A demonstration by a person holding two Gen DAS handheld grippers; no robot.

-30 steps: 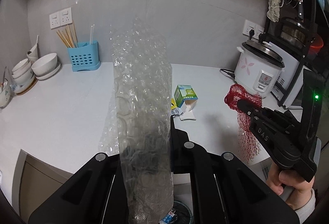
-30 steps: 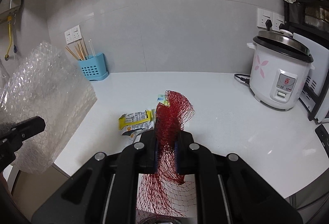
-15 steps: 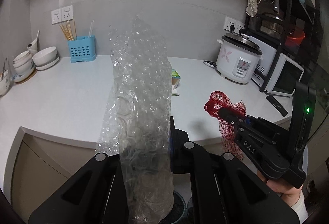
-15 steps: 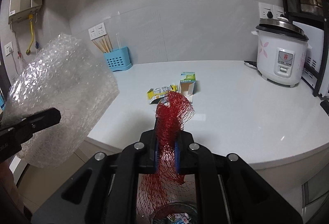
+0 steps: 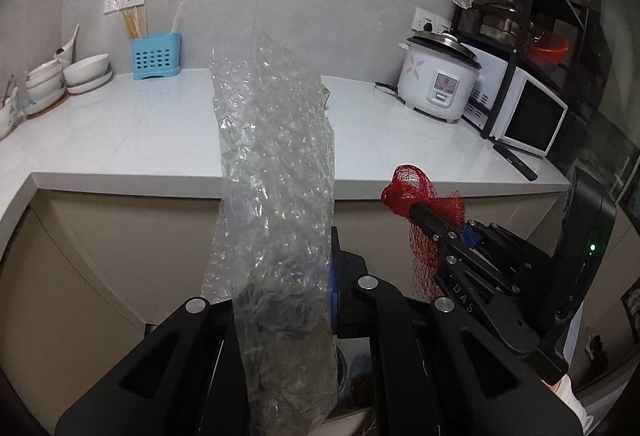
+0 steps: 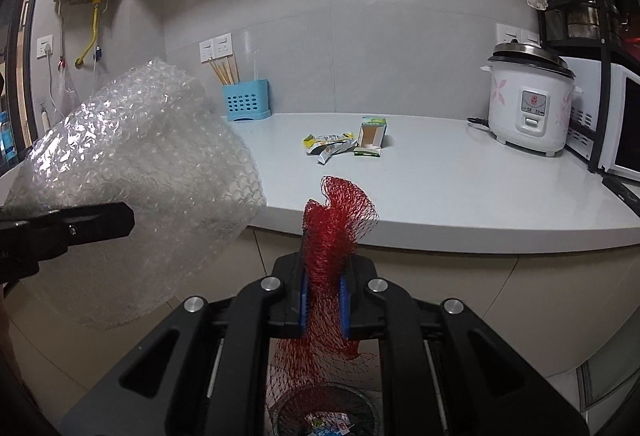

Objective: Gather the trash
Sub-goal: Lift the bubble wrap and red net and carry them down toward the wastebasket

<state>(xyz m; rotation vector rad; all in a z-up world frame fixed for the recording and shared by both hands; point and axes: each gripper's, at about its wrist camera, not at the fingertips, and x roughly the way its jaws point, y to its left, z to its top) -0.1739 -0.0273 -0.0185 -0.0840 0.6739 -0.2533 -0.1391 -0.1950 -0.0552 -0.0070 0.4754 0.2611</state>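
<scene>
My left gripper (image 5: 280, 276) is shut on a sheet of clear bubble wrap (image 5: 276, 195) that stands up in front of its camera; the wrap also shows in the right wrist view (image 6: 148, 171). My right gripper (image 6: 324, 300) is shut on a red mesh net bag (image 6: 332, 236), seen from the side in the left wrist view (image 5: 416, 195). Both are held off the counter (image 6: 460, 187), in front of its edge. A black mesh trash bin (image 6: 324, 412) with wrappers inside sits on the floor right below the red net. A small green carton (image 6: 372, 137) and yellow wrappers (image 6: 328, 143) lie on the counter.
A white rice cooker (image 6: 528, 107) and a microwave (image 5: 524, 111) on a black rack stand at the right. A blue chopstick holder (image 6: 246, 101) stands by the back wall. Stacked white bowls (image 5: 68, 75) sit at the far left. Beige cabinet fronts (image 5: 120, 256) run below the counter.
Both grippers have drawn back from over the counter and dropped lower, still holding the bubble wrap and the red net. The trash bin has come into view under the right gripper.
</scene>
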